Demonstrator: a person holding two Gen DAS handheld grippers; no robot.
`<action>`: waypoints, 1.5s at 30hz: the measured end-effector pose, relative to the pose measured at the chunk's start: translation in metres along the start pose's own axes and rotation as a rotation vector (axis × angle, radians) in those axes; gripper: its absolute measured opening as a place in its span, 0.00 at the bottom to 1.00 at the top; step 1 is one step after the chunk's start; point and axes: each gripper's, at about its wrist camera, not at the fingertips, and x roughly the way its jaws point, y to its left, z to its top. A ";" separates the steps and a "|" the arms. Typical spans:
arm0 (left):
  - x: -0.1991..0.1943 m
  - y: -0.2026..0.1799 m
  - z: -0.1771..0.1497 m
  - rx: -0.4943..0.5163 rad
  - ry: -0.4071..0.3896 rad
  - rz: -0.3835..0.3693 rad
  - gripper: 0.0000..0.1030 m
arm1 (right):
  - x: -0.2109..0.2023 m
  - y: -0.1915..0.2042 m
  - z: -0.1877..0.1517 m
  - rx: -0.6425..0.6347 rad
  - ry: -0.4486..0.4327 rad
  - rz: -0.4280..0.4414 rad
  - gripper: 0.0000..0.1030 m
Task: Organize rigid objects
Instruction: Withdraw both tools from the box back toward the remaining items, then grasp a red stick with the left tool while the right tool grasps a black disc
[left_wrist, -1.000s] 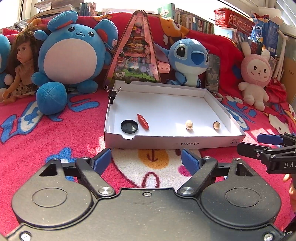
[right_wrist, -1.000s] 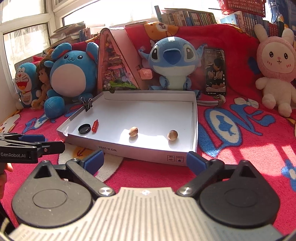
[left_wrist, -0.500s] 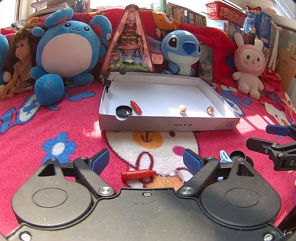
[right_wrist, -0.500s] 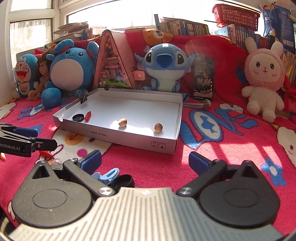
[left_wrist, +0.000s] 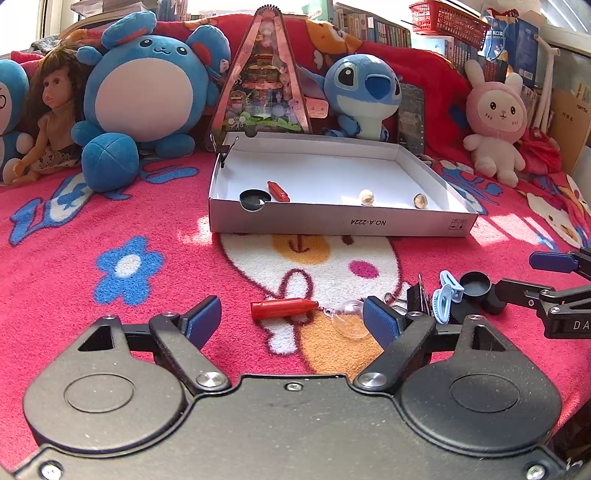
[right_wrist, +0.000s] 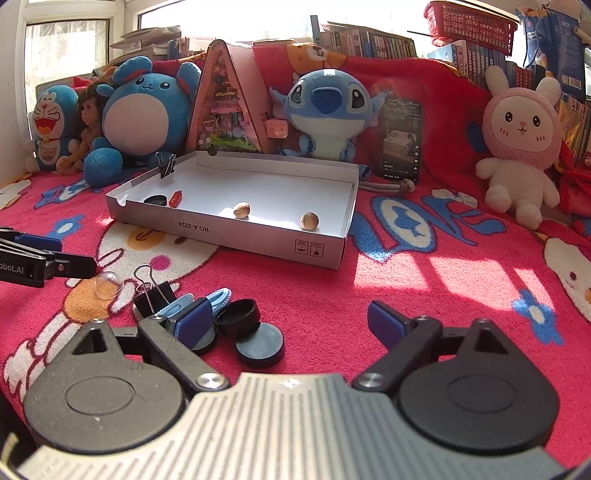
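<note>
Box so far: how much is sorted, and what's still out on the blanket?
Done: the box holds a black cap, a red piece and two nuts. In hand: nothing; the left gripper and right gripper are both open. Left on the blanket: red crayon, clear dome, binder clip, blue clip, open cap, black disc.

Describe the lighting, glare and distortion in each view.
Left wrist: hard sun from the window behind; bright patches on the blanket beside the box; the box floor is near blown out; fisheye bends the edges. Right wrist: window overexposed, a faint flare over the phone, window-pane shadows on the blanket; sharp, no motion blur.
</note>
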 end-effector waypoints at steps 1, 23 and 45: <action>-0.001 0.000 -0.002 0.002 0.000 -0.002 0.77 | -0.001 0.001 -0.001 -0.003 0.003 0.003 0.88; 0.004 0.005 -0.008 -0.018 0.017 0.039 0.40 | 0.002 0.011 -0.017 -0.087 0.044 -0.049 0.73; 0.016 -0.009 -0.005 -0.003 -0.017 0.055 0.41 | 0.009 0.008 -0.019 0.010 0.045 -0.016 0.43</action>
